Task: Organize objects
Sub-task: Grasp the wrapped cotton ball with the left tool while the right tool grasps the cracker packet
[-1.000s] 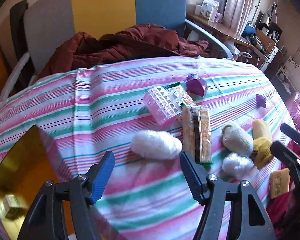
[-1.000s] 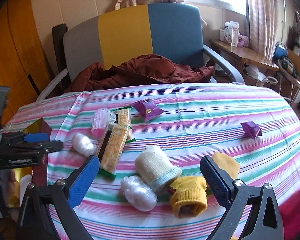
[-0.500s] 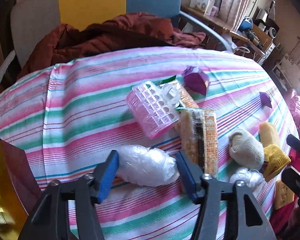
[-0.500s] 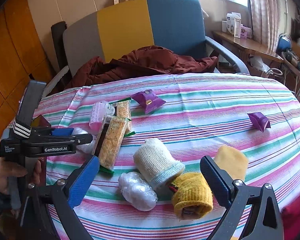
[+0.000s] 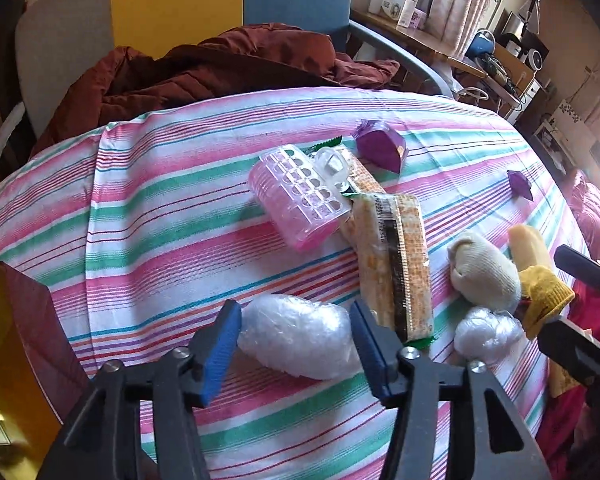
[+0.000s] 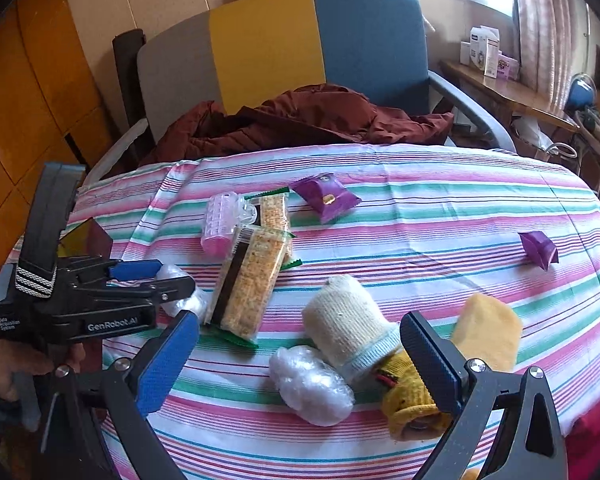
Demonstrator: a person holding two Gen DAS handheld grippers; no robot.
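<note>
While its jaws have just been opening, left claw point(image 5: 296, 322) loosely around the plastic wad point(image 5: 300, 336), pads barely apart from it.

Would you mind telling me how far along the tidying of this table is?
Nothing looks sorted yet. In hand: the left gripper, its jaws just reopened a little, straddles a plastic wrap ball lying on the tablecloth; the right gripper hangs open over another wrap ball. Left: cracker packs, pink case, socks and purple packets lie scattered.

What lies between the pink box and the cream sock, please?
The cracker pack lies between the pink box and the cream sock, most plainly in the left wrist view.
</note>
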